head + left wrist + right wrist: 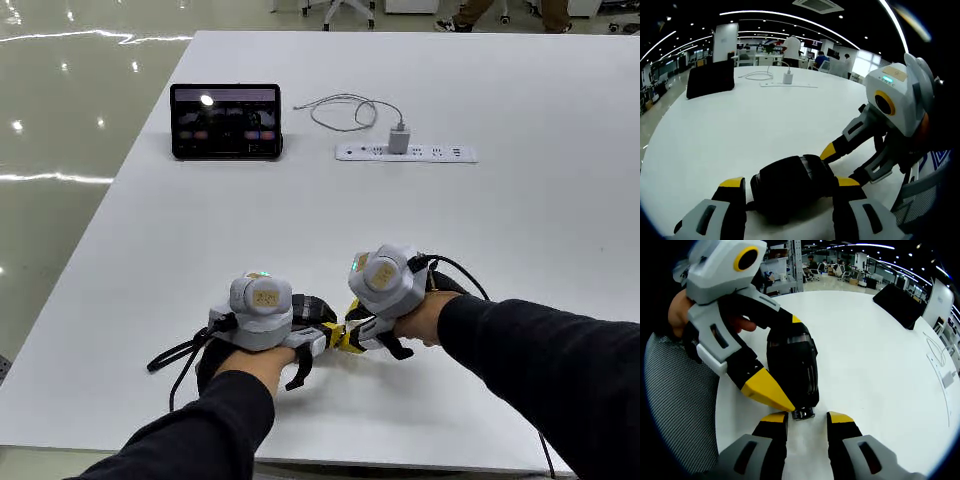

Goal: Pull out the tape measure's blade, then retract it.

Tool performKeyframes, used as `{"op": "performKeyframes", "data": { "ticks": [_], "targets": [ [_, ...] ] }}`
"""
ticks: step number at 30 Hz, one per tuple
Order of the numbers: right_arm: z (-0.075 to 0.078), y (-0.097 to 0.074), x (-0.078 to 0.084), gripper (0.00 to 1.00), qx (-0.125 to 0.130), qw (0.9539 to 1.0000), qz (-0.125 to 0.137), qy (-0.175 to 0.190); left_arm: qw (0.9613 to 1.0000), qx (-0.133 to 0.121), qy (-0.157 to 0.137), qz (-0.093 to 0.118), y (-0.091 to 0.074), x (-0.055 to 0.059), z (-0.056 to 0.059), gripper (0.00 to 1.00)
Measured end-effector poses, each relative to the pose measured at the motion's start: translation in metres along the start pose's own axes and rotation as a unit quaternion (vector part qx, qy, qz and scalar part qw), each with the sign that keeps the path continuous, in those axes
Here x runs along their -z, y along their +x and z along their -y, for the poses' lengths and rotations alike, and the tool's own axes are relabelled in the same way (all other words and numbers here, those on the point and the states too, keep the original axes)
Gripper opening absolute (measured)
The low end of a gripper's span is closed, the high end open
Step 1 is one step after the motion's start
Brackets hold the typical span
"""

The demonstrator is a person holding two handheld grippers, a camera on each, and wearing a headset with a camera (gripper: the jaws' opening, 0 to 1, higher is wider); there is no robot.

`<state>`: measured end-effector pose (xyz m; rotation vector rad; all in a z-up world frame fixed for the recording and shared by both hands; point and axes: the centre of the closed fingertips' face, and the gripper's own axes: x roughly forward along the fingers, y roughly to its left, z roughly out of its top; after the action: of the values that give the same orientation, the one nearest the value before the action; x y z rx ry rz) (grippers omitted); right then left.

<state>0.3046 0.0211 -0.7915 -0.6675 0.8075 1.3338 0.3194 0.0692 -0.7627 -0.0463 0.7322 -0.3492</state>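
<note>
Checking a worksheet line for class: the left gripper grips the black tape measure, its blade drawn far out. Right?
Not quite. The left gripper grips the black tape measure, but its blade is retracted: in the right gripper view the hook sits at the case.

Left hand-held gripper (790, 184) clamped; right hand-held gripper (807, 418) jaws apart.

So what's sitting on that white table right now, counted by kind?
Grippers: 2 (left gripper, right gripper)
Tape measure: 1
Tablet: 1
Power strip: 1
Charger with cable: 1
Total: 6
</note>
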Motion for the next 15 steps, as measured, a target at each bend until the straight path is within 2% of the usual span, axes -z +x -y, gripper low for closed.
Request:
{"op": "performKeyframes", "data": {
  "ticks": [3,5,11,15],
  "targets": [
    [0.001,-0.001,0.0,0.34,0.0,1.0,0.003,0.001,1.0,-0.005,-0.005,0.001,0.0,-0.001,-0.004,0.71],
    [0.008,-0.004,-0.007,0.42,0.024,0.9992,0.025,-0.021,1.0,-0.009,-0.003,0.002,0.0,-0.001,-0.006,0.73],
    [0.021,-0.013,-0.002,0.68,0.046,0.9981,0.037,0.019,1.0,-0.005,0.003,0.008,-0.003,-0.003,-0.008,0.75],
    [0.025,-0.023,0.002,0.74,0.057,0.9963,0.049,0.042,0.9999,-0.002,0.01,0.01,-0.002,-0.007,-0.012,0.81]
  ]
}}
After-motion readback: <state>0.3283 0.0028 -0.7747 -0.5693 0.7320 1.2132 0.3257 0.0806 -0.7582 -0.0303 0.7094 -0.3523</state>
